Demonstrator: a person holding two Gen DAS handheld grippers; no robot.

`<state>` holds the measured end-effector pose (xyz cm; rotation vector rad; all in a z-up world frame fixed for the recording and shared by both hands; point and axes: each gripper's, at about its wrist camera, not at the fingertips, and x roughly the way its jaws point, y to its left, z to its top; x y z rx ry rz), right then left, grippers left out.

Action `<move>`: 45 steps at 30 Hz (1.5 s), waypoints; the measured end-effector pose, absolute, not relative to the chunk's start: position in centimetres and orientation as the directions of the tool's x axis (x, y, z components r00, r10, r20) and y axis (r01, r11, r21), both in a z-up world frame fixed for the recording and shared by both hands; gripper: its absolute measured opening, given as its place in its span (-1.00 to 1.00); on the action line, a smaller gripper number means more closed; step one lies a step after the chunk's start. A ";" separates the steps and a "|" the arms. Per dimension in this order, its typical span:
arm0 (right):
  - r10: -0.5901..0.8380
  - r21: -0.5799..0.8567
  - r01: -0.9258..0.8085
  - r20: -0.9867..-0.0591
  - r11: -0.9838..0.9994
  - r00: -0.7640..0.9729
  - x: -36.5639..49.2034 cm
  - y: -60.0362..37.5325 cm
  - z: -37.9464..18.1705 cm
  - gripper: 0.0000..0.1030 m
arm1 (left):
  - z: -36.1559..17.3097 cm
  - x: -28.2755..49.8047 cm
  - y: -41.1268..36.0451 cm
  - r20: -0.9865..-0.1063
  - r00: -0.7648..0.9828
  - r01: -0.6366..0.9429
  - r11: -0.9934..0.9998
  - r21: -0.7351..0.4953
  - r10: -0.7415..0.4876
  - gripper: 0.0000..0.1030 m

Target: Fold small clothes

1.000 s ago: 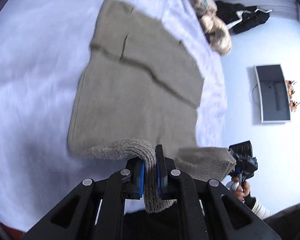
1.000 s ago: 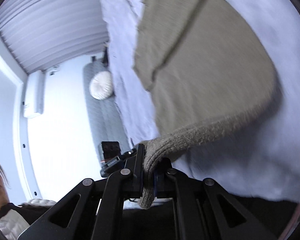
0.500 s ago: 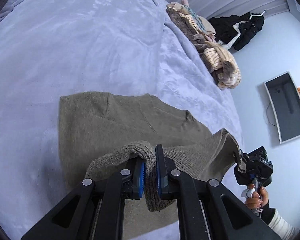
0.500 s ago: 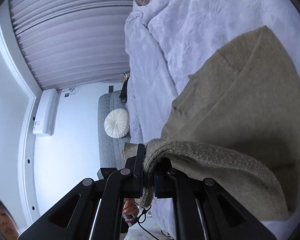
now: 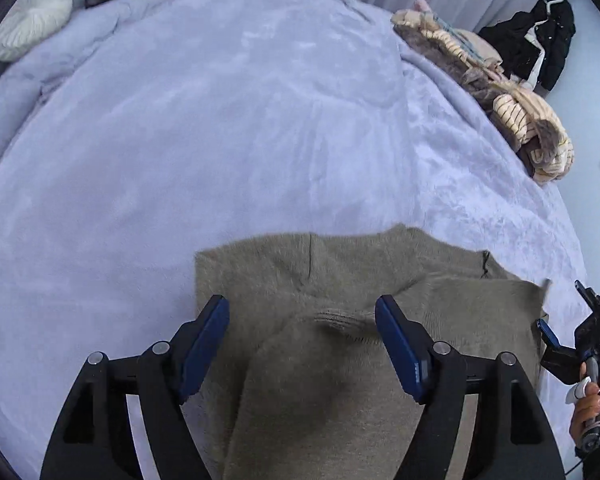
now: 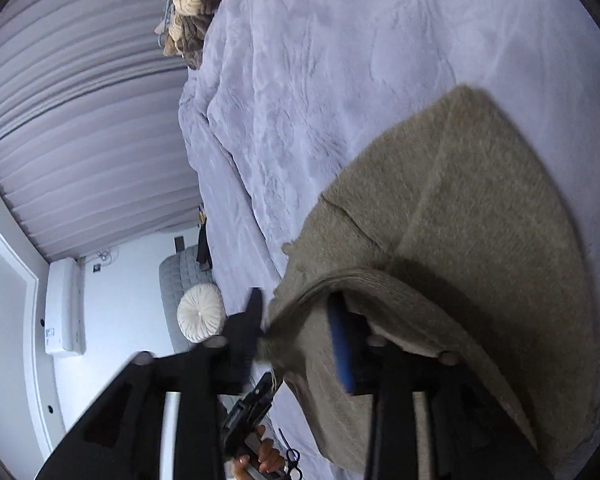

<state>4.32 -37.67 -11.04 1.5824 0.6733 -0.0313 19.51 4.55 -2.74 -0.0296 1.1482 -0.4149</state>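
Wide lilac bedspread (image 5: 220,128) beyond folded sweater (image 5: 340,360); both tools just spread, sweater unpinched.

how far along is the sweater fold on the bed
Done: the lower half of the olive sweater is laid over the upper half, hem near the neckline, on the lavender bedspread. In hand: nothing gripped; the left tongs and right tongs have just been opening, letting the hem go. Left: smoothing it, perhaps another fold, then the heaped clothes at the bed's edge.
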 end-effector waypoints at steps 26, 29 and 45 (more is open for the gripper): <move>0.298 0.653 0.557 -0.744 0.513 0.598 1.0 -35.1 -6.7 0.41 | -6.9 15.7 9.6 -0.944 0.176 0.280 0.934 -0.223 -0.278 0.71; 0.419 0.734 0.497 -0.675 0.462 0.607 -2.9 -32.0 -6.0 0.41 | -7.4 12.4 13.4 -0.939 0.115 0.145 0.941 -0.307 -0.324 0.71; 0.331 0.671 0.699 -0.737 0.247 0.590 -11.0 -28.9 -11.8 -0.84 | -10.0 7.9 14.4 -0.907 0.129 -0.033 0.912 -0.408 -0.401 -0.65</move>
